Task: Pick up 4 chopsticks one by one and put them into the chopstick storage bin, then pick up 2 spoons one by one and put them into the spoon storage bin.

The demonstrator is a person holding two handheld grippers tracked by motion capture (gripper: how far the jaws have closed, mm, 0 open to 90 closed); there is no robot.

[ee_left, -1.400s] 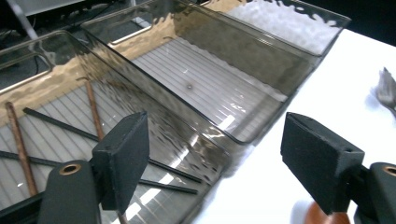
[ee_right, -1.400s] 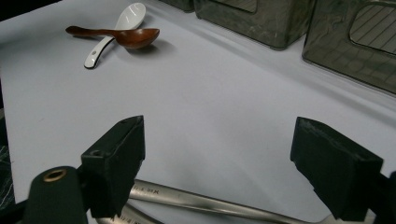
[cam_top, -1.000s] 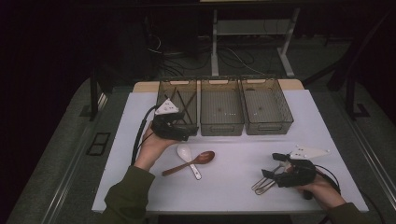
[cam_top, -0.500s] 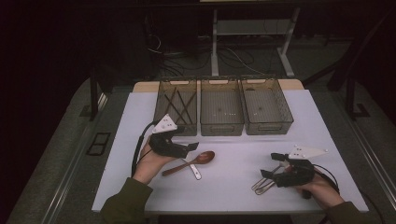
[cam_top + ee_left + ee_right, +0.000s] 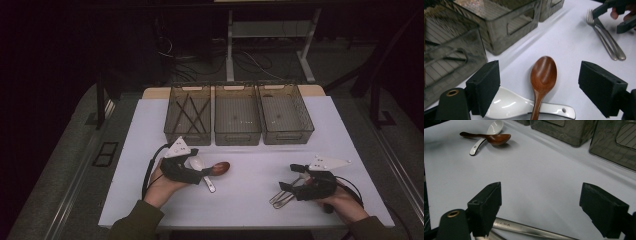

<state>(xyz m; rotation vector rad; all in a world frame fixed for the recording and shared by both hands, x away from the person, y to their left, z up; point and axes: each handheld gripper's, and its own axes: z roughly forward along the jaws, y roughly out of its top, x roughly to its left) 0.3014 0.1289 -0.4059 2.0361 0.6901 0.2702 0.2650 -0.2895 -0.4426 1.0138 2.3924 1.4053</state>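
wooden spoon [image 5: 543, 72]: glossy wood | white spoon [image 5: 510, 106]: glazed ceramic | forks [image 5: 605, 40]: shiny metal

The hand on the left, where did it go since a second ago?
The left gripper came back from the left bin toward the person and now hovers open over the wooden spoon and white spoon. The right gripper stayed by the forks; spoons and bins stayed put.

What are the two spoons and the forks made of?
The brown spoon looks like wood with a glossy varnish: reddish grain and soft highlights. The white spoon beneath it seems glazed ceramic, though it could be plastic: smooth, bright white, sharp reflections, a small hole in the handle. The forks look like polished metal, probably stainless steel: silvery with mirror-like streaks.
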